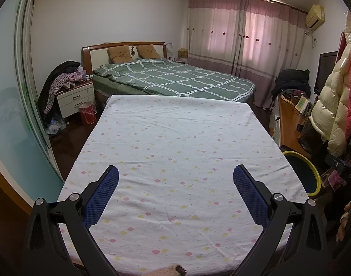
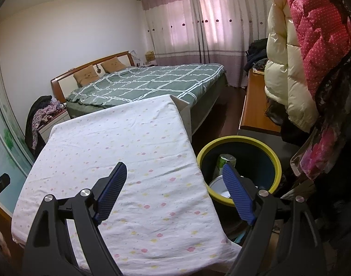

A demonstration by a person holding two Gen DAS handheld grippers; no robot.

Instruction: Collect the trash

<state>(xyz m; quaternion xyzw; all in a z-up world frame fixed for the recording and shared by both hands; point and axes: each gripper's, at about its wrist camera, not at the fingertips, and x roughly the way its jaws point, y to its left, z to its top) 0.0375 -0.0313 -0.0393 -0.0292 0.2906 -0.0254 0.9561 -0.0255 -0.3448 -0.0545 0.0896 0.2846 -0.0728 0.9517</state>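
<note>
Both my grippers are spread wide with nothing in them, the left gripper (image 1: 175,172) hovering over the flowery sheet on the table (image 1: 175,138) and the right gripper (image 2: 174,170) hanging over the table's right edge. Just past my right one, the yellow-rimmed bin (image 2: 238,142) sits on the floor beside the table with a green can (image 2: 225,161) and a white cup (image 2: 218,185) inside. Further back there's the green checked bed (image 1: 175,78) and pink curtains (image 1: 244,34).
</note>
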